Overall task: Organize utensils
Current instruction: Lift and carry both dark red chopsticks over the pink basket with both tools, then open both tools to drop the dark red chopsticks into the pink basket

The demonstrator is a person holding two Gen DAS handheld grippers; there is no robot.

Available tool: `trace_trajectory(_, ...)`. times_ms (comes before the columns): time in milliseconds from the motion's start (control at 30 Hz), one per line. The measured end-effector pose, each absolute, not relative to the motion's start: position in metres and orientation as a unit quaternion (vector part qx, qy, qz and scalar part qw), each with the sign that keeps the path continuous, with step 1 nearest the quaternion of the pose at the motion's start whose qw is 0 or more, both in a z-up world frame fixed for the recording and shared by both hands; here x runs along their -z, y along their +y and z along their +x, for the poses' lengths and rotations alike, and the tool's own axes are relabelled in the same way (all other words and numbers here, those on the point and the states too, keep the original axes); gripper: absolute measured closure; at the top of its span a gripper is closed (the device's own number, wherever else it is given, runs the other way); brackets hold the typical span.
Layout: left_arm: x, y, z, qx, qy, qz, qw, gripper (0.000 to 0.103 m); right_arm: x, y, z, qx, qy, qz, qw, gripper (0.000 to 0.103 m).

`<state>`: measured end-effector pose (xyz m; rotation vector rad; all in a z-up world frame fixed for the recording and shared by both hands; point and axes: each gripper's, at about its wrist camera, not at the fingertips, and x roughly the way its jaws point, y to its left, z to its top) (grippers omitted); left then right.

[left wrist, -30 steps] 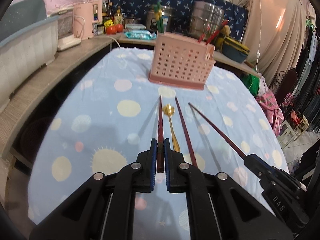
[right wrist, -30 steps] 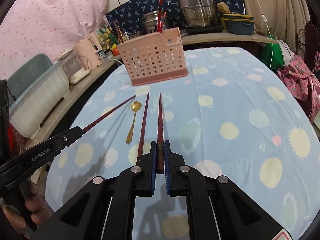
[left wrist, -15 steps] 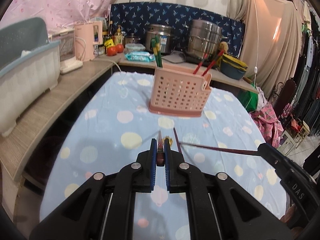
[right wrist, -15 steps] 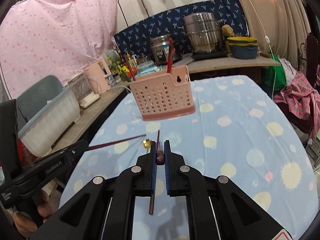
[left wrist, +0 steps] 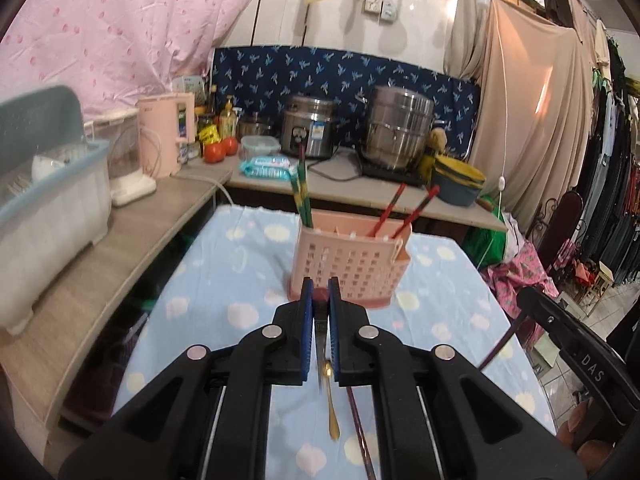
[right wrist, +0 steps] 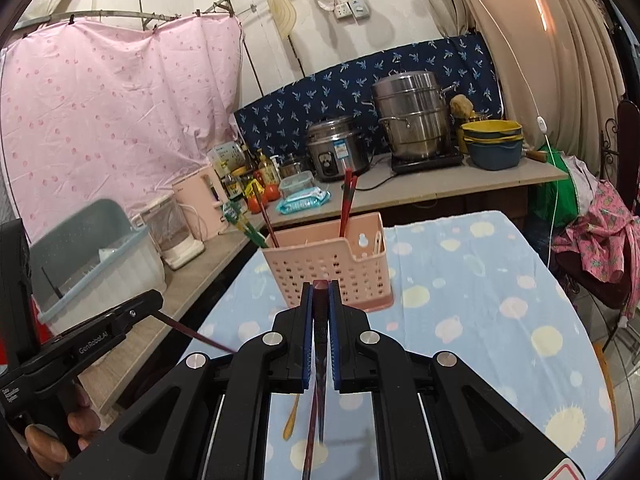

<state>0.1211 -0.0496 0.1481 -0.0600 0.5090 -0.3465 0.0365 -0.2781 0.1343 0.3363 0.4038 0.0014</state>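
Clamping one dark red chopstick in each gripper, you hold both tools above the blue dotted tablecloth [left wrist: 224, 280] with the jaws drawn narrow. Your left gripper [left wrist: 319, 294] pinches its chopstick [left wrist: 320, 330] between the blue pads, the butt end showing at the fingertips and the shaft running down between the black fingers, blurred at the lower end. Your right gripper [right wrist: 320, 296] grips the second chopstick [right wrist: 319, 360] the same way, butt end up between the pads and the thin end hanging below. From the right wrist view, your left tool sits at lower left with its chopstick slanting toward the middle; from the left wrist view, your right tool sits at lower right with its own chopstick angling down. Beneath the held pair, on the cloth, a gold spoon [left wrist: 331, 408] lies lengthwise, bowl toward the far end, and just beside it on the right lies a third dark red chopstick [left wrist: 362, 432], untouched. Farther along the table, straight ahead of both grippers and well apart from the spoon, stands the pink perforated utensil basket [left wrist: 352, 268], upright. Green chopsticks [left wrist: 301, 192] lean in its left compartment and red chopsticks [left wrist: 404, 212] lean in its right. Beyond the table's far edge, a counter [left wrist: 344, 184] carries a rice cooker [left wrist: 310, 126], a stacked steel steamer [left wrist: 398, 132] and a pink kettle [left wrist: 166, 132], with a blue patterned cloth behind.
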Motion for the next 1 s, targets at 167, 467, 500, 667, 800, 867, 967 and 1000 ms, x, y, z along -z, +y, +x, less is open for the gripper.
trace_trajectory(167,-0.169,-0.056,0.136,0.167,0.229,-0.027,0.959,0.096,-0.147,-0.284,0.052,-0.003,0.187,0.165,0.968,0.096)
trace_trajectory(467,-0.228,-0.066,0.162,0.164,0.156,-0.031,0.973,0.096,-0.189,-0.288,0.092,-0.003,0.132,0.147,0.98,0.096)
trace_trajectory(500,-0.235,-0.066,0.165,0.164,0.147,-0.034,0.975,0.096,-0.194,-0.289,0.097,-0.003,0.127,0.146,0.981,0.096)
trace_trajectory(667,-0.272,-0.072,0.189,0.166,0.096,-0.058,0.98,0.096,-0.23,-0.297,0.13,0.009,0.08,0.145,0.986,0.096)
trace_trajectory(800,-0.287,-0.081,0.208,0.16,0.07,-0.057,0.983,0.096,-0.251,-0.303,0.152,0.011,0.051,0.156,0.986,0.096)
trace_trajectory(867,-0.288,-0.086,0.221,0.156,0.065,-0.057,0.984,0.096,-0.256,-0.306,0.167,0.015,0.042,0.163,0.986,0.096)
trace_trajectory(967,-0.282,-0.092,0.241,0.151,0.068,-0.057,0.985,0.096,-0.253,-0.308,0.19,0.023,0.044,0.167,0.985,0.096)
trace_trajectory(1000,-0.278,-0.095,0.247,0.149,0.068,-0.054,0.985,0.096,-0.251,-0.308,0.195,0.024,0.045,0.166,0.985,0.096)
